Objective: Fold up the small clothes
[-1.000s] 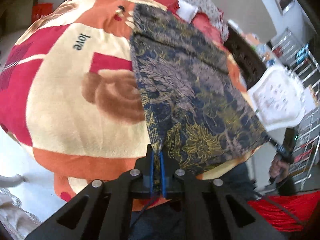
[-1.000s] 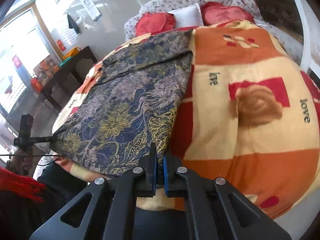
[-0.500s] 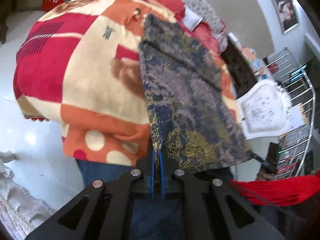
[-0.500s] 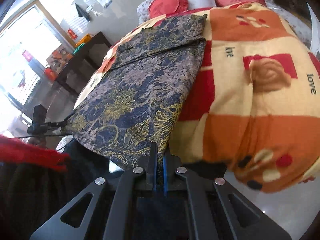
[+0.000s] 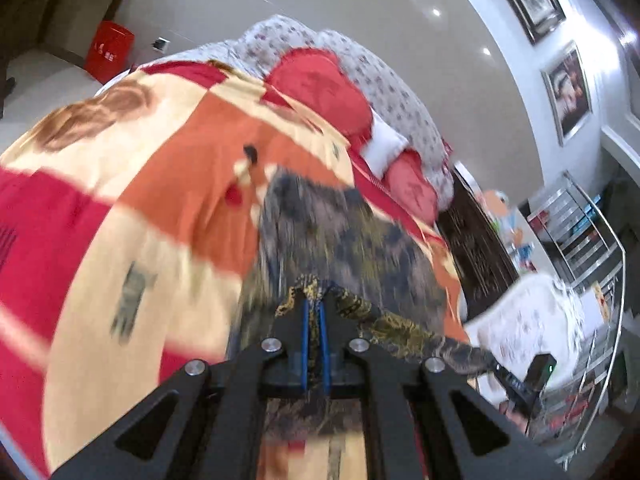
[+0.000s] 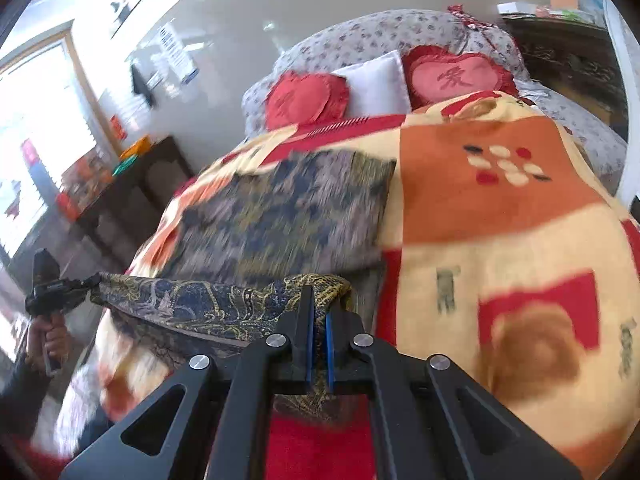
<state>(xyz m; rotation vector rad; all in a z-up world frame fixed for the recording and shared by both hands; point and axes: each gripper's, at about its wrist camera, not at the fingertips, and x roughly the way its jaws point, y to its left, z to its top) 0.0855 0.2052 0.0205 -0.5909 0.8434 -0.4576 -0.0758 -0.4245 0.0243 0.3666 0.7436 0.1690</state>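
Note:
A dark blue and gold patterned garment [image 5: 332,236] lies on the orange, red and cream blanket [image 5: 140,208] on the bed. My left gripper [image 5: 314,312] is shut on one near corner of it. My right gripper [image 6: 319,312] is shut on the other near corner; the right gripper also shows in the left wrist view [image 5: 520,380], and the left gripper shows in the right wrist view [image 6: 52,292]. The lifted near hem [image 6: 208,300] stretches taut between them above the rest of the garment [image 6: 288,216]. The view is motion-blurred.
Red heart cushions [image 6: 456,76] and a white pillow [image 6: 376,84] lie at the head of the bed. A dark wooden cabinet [image 6: 132,196] stands left of the bed. A white chair [image 5: 532,320] and metal shelves [image 5: 580,232] are to the right.
Both grippers have lifted the near hem and carried it forward over the bed toward the pillows. The hem is now raised and taut above the garment's far half.

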